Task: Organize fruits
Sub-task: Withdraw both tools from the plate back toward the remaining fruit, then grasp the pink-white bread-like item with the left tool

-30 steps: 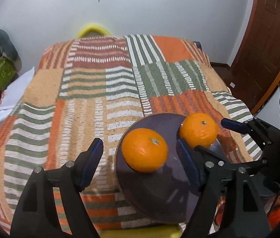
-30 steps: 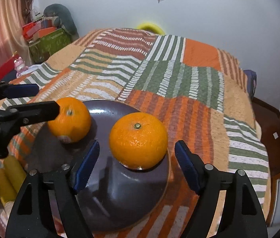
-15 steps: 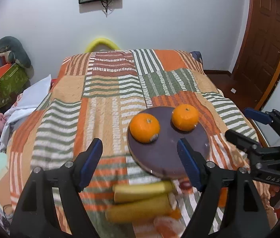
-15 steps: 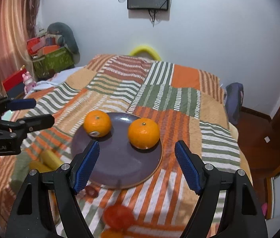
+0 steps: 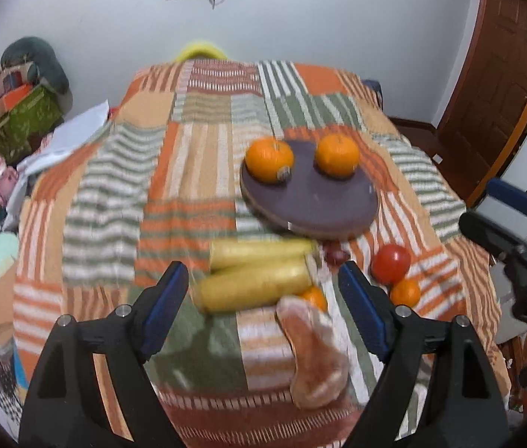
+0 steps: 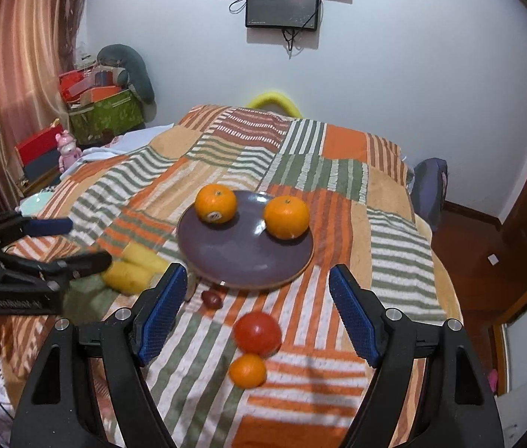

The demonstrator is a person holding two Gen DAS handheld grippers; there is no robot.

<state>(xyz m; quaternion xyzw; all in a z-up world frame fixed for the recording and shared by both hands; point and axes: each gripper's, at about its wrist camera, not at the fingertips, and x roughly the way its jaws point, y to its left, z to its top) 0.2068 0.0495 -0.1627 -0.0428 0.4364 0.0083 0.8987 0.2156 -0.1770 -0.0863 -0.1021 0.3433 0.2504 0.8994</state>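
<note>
Left gripper (image 5: pixel 263 291): jaws spread wide, nothing between the pads, held above the near edge of the bed (image 5: pixel 203 156) and tilted down. Directly ahead of the fingers lie two bananas (image 5: pixel 259 272), side by side, just short of the purple plate (image 5: pixel 312 201). Two oranges (image 5: pixel 269 160) sit on the plate's far half. A pinkish, blurred fruit (image 5: pixel 315 343) lies nearest the camera; kind not identifiable. Tomato (image 5: pixel 390 263) and small mandarin (image 5: pixel 405 293) rest toward the bed's right edge.

Right gripper (image 6: pixel 256 313): likewise released and empty, hovering over the near right part of the bed. Between its fingers lie the tomato (image 6: pixel 258 333) and the mandarin (image 6: pixel 247 370), touching or nearly so. A small dark fruit (image 6: pixel 212 299) sits at the plate's near rim; plate (image 6: pixel 245 254) carries both oranges (image 6: pixel 215 203).

Step, as judged: two oranges placed, loose fruit remaining; both grippers positioned to select the next piece. Next move likely needs a descent around the tomato or bananas, closing gently since soft bedding gives underneath.
</note>
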